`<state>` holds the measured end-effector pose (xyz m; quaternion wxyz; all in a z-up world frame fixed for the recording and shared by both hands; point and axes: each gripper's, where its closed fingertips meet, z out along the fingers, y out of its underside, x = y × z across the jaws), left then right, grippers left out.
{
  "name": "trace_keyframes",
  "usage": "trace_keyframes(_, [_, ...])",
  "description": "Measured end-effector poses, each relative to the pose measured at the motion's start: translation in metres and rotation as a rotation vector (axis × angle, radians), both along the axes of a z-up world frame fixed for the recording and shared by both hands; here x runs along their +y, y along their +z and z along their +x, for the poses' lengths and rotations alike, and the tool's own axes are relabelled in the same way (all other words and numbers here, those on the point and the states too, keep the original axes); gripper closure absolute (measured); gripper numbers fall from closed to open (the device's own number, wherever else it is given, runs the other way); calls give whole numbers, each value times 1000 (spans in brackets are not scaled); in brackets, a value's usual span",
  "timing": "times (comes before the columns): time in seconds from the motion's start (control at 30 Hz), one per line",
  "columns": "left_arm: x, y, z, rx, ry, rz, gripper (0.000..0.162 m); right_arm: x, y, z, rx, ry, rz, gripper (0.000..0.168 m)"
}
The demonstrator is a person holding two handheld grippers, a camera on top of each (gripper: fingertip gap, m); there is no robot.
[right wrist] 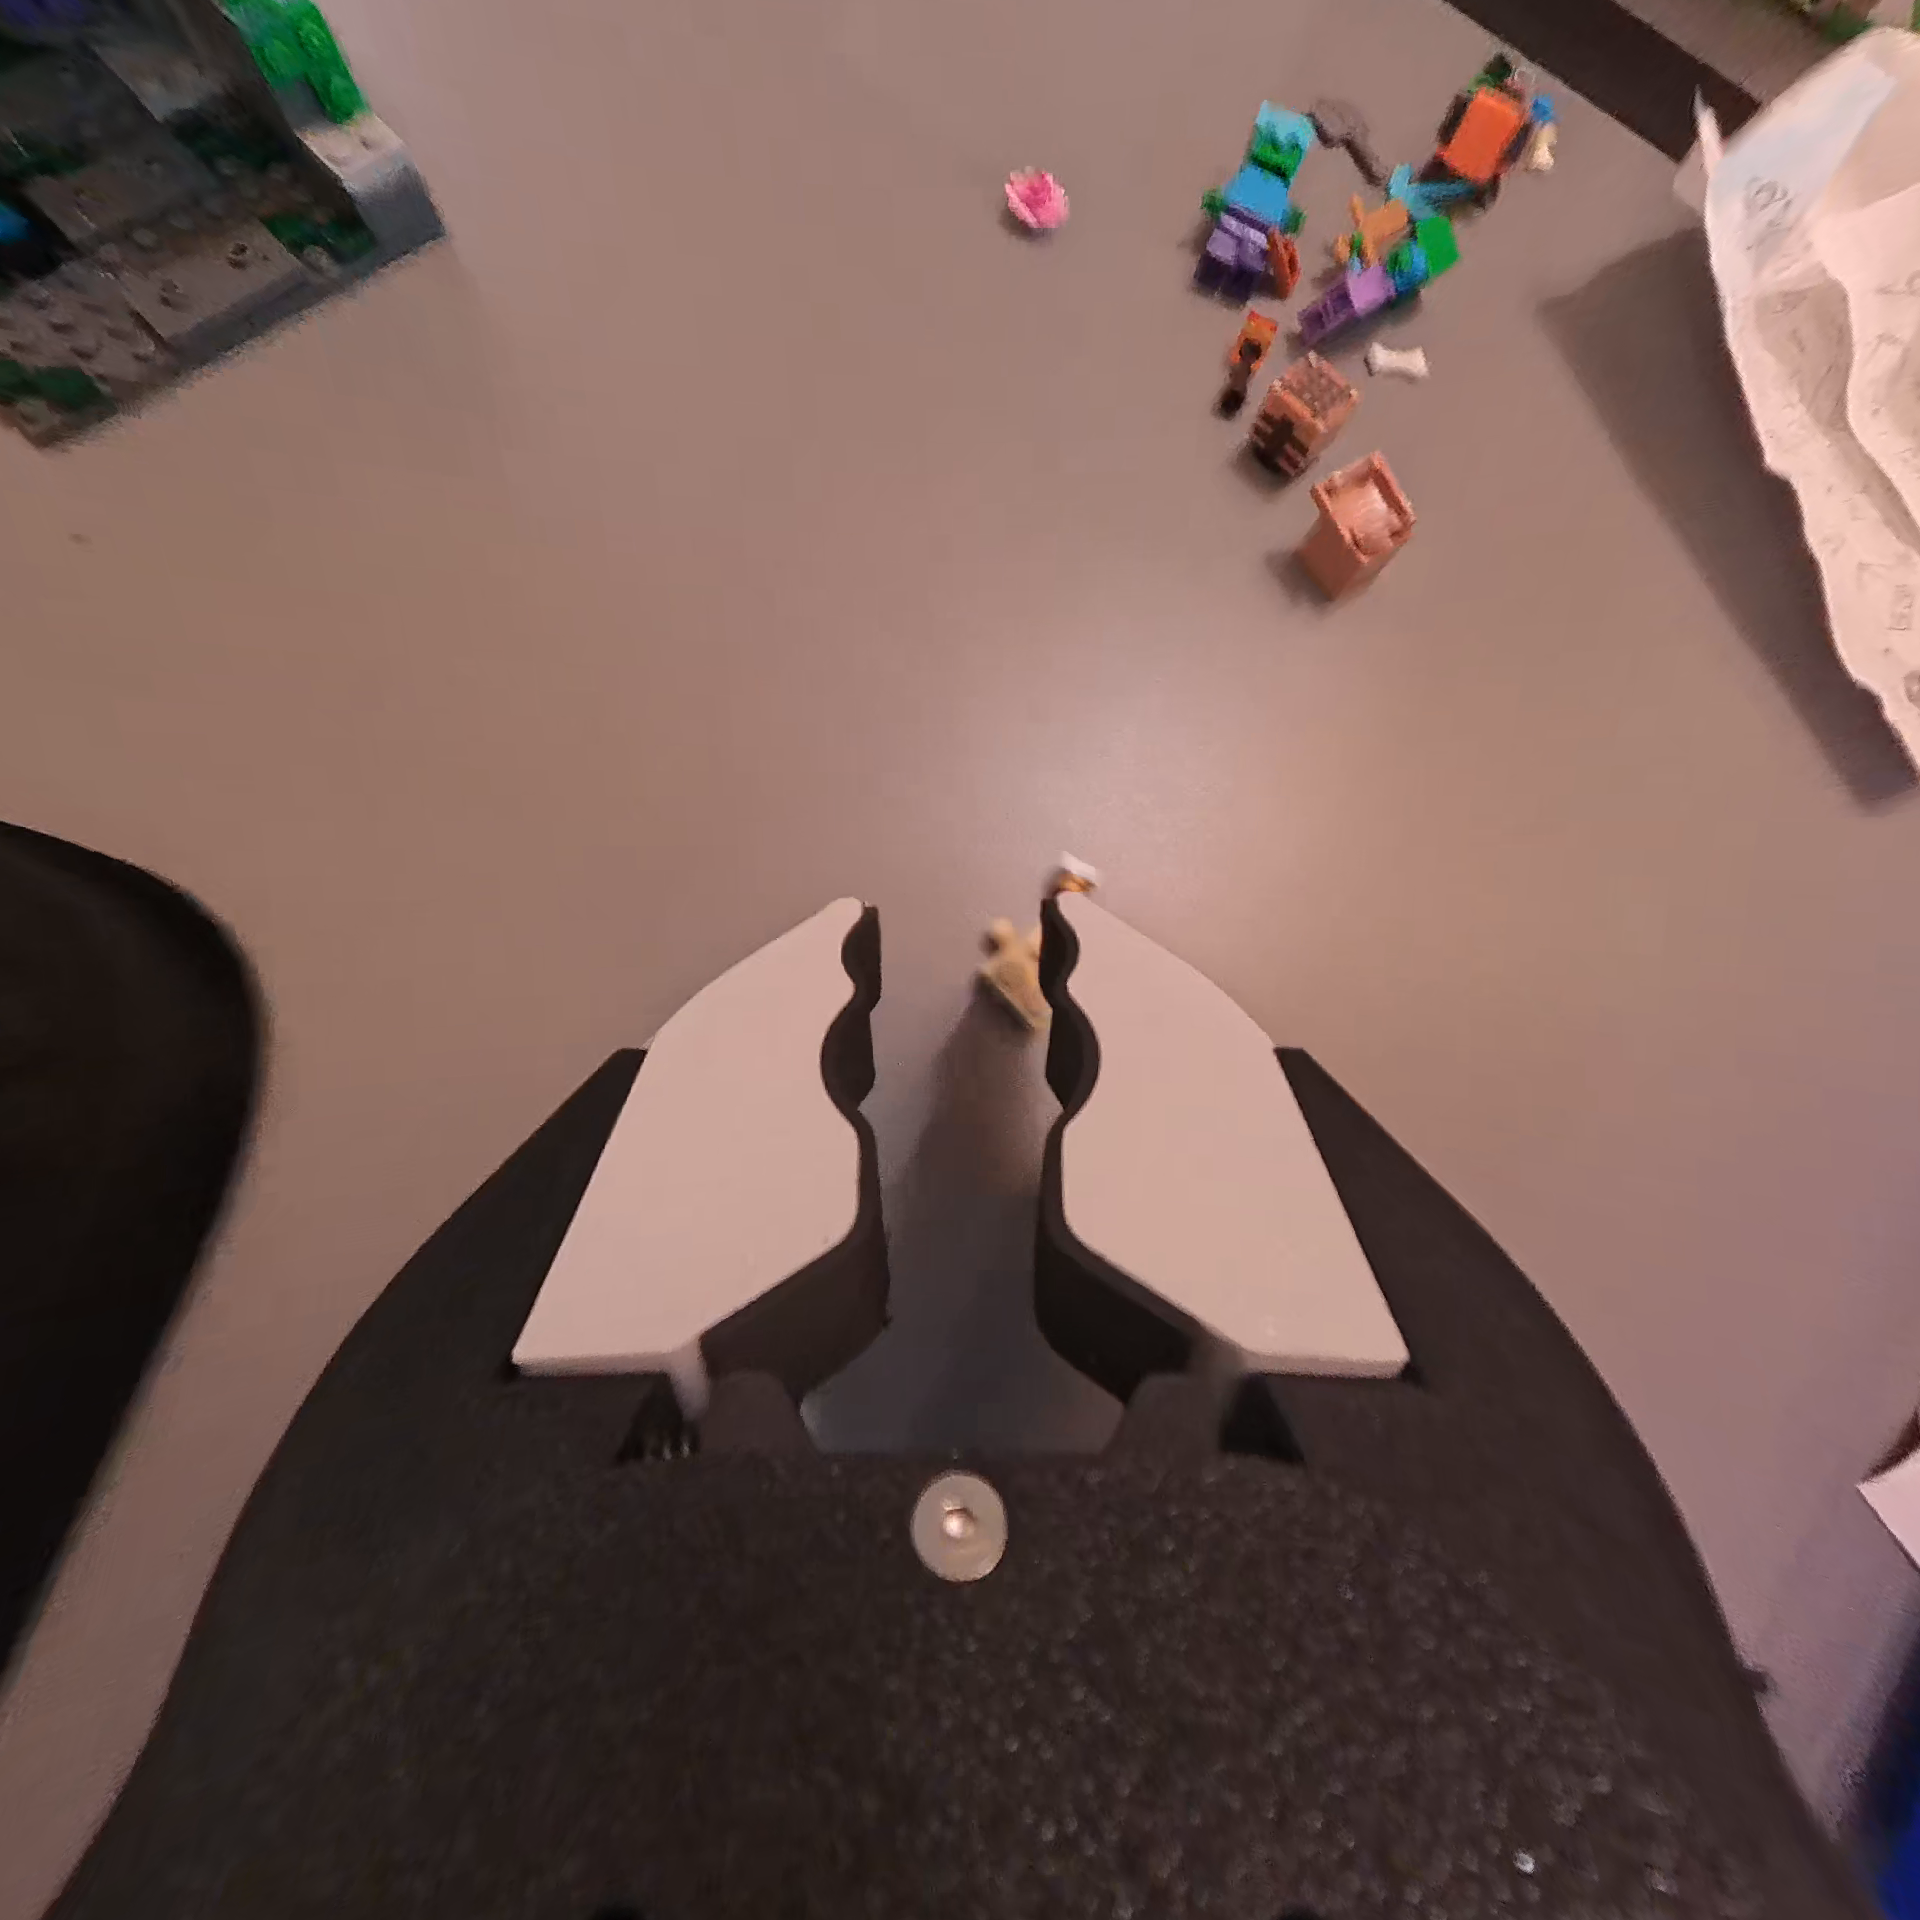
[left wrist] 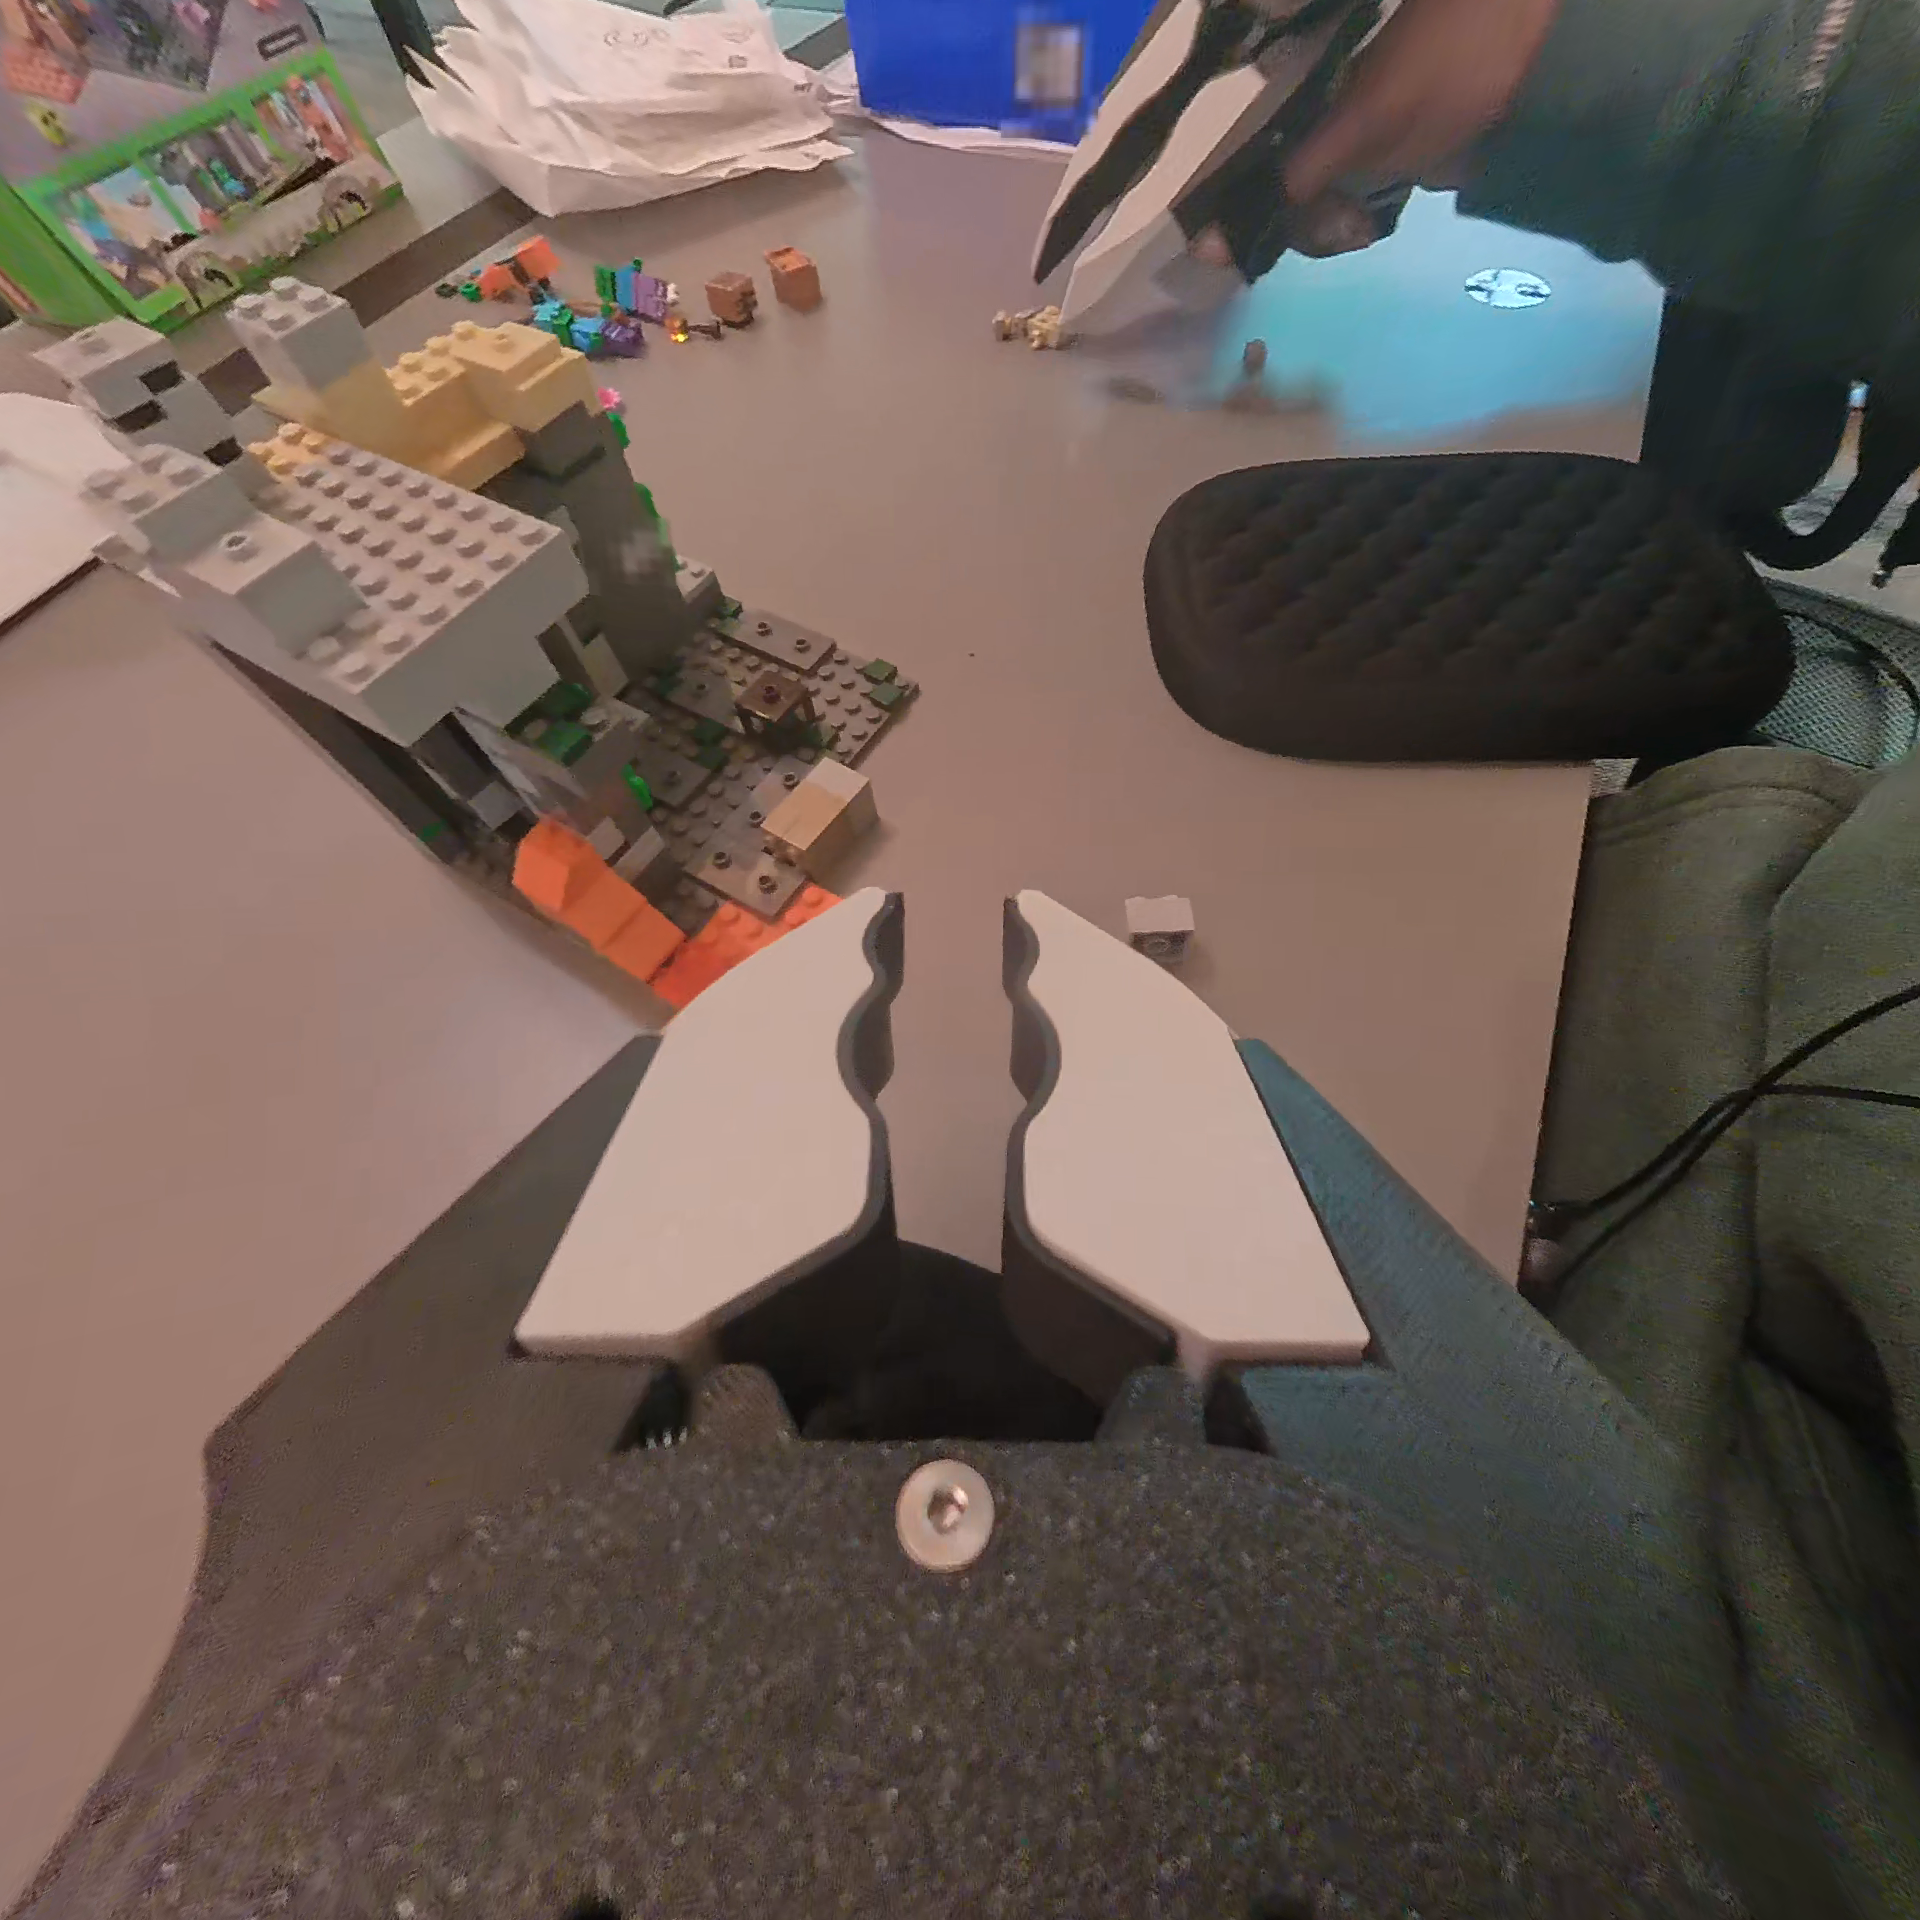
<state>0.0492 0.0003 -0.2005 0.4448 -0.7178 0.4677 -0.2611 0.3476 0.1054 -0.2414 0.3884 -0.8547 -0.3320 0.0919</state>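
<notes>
Between my right claw's [right wrist: 961, 920] parted, empty jaws lies 1 tiny tan piece [right wrist: 1010, 971], touching the right finger: light, rigid, easily flicked. I'd pinch its flat sides. My left claw [left wrist: 951, 914] hangs released, a grey brick [left wrist: 1161, 925] just right.

Both the left gripper [left wrist: 951, 914] and the right gripper [right wrist: 961, 920] have pale grey fingers with black inner pads on speckled black bodies. The table [left wrist: 987, 540] is plain grey. At left of the left wrist view, the brick model [left wrist: 499, 665] mixes grey, tan, dark green and orange; the box [left wrist: 197, 197] at upper left is bright green. The armrest [left wrist: 1455, 603] is black with a quilted diamond pattern. A pink flower piece [right wrist: 1036, 200] lies near the top of the right wrist view.
</notes>
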Motion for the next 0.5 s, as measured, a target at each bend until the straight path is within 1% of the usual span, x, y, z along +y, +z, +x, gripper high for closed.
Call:
trace_keyframes(0.1, [2, -2, -2, 5, 12, -4, 142, -24, 23, -50, 42, 160, 32, 138])
trace_keyframes(0.2, [2, -3, -3, -2, 9, -12, 141, -65, 33, -121, 36, 430, 29, 138])
trace_keyframes(0.3, [0, -2, -2, -6, 1, 5, 140, -106, 22, -179, -42, 692, -3, 138])
trace_keyframes(0.37, [-2, -2, -2, 2, -2, 21, 140, -126, 11, -208, -83, 828, -24, 138])
trace_keyframes(0.43, [-5, -3, -3, 8, -6, 26, 140, -136, 1, -229, -125, 918, -33, 138])
trace_keyframes(0.5, [-8, -4, -5, 13, -8, 26, 141, -138, -10, -243, -177, 966, -38, 135])
